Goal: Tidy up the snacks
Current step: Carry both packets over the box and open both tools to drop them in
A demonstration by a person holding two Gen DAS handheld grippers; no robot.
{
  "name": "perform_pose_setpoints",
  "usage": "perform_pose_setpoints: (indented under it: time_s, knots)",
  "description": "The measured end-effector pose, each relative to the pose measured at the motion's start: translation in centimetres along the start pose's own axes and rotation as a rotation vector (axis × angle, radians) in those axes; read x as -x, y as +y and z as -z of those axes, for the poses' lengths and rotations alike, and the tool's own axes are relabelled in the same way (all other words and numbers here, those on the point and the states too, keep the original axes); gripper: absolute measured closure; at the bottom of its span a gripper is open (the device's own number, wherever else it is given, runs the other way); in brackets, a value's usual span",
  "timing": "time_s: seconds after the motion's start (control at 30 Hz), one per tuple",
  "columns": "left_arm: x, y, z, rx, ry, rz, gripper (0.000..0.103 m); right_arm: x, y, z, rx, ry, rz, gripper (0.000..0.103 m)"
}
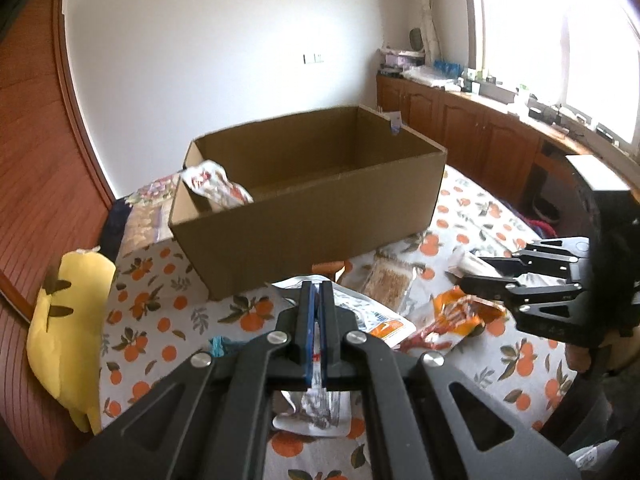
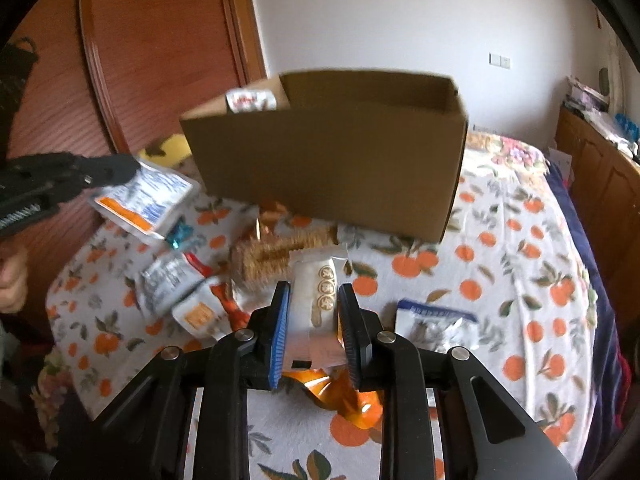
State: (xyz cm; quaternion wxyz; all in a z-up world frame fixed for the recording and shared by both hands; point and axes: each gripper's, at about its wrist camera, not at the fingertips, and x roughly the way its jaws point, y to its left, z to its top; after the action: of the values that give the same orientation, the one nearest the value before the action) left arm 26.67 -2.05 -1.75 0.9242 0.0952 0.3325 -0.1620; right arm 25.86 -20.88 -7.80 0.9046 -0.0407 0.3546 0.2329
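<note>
An open cardboard box (image 1: 312, 208) stands on the orange-print tablecloth; it also shows in the right wrist view (image 2: 340, 168). One silver snack packet (image 1: 216, 188) leans inside its left end. My left gripper (image 1: 317, 292) is shut on a white and orange snack packet (image 2: 144, 200) and holds it above the table, left of the box. My right gripper (image 2: 314, 300) is shut on a white snack bar (image 2: 318, 304) with round gold marks, in front of the box. Several loose packets (image 2: 180, 296) lie on the cloth.
A yellow plush toy (image 1: 68, 332) lies at the table's left edge. A cracker pack (image 2: 276, 256) and a blue-edged clear packet (image 2: 436, 324) lie in front of the box. An orange wrapper (image 2: 340, 396) lies under my right gripper. Wooden cabinets (image 1: 472, 132) stand behind.
</note>
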Motion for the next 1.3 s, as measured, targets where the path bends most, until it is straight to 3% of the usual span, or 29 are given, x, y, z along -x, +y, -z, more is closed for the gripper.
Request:
perform_pose_setpoints:
  time_s: [0.27,0.63,1.0,1.3]
  knots:
    - [0.5,0.8,-3.3,-0.007,-0.054,0.005,0.103,2.5,0.3,-3.4,0.057,-0.058,-0.001,0.08]
    - [-0.6,3.4,-8.8,-0.016,-0.157,0.013,0.103,1.9,1.0,-8.4,0.125,-0.112,-0.006,0.08]
    - [-6.0,6.4,-10.3,0.011,-0.15,-0.004,0.103,-1.1,-0.5,-12.2,0.14,-0.145,-0.006,0.08]
    - [-10.3,7.4,-10.0,0.034,-0.103,-0.003,0.103,-4.7,-1.5,-14.1,0.155,-0.117,-0.005,0.08]
